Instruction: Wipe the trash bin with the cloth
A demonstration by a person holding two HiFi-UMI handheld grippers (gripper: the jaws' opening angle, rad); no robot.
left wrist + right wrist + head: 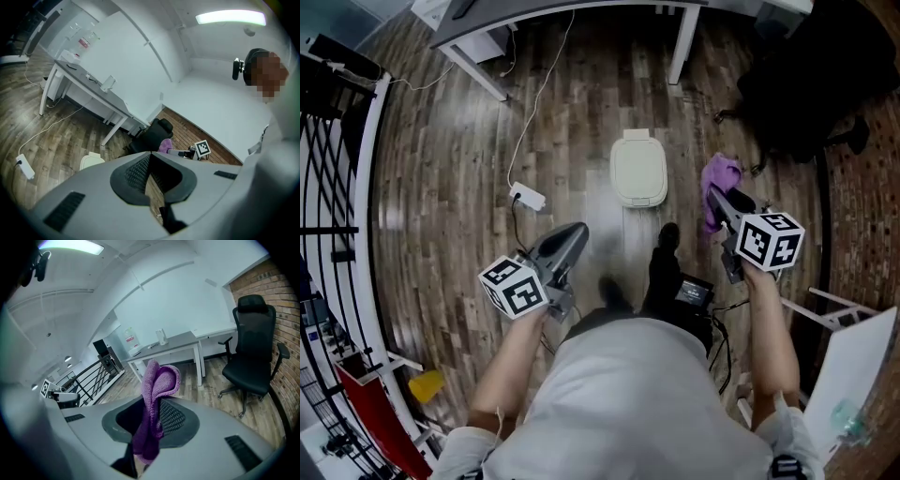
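We hold both arms out toward the trash bin [638, 171].
Our left gripper [570, 234], nearer us, has its jaws together; our right gripper [715, 197], beside the bin, clamps the cloth [720, 176].

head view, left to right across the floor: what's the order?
Railing → left gripper → trash bin → purple cloth, pinched in the fingers of the right gripper.

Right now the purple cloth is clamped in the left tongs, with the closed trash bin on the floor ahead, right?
No: the purple cloth is clamped in the right tongs, as the right gripper view shows; the left tongs hold nothing. The closed trash bin is on the floor ahead.
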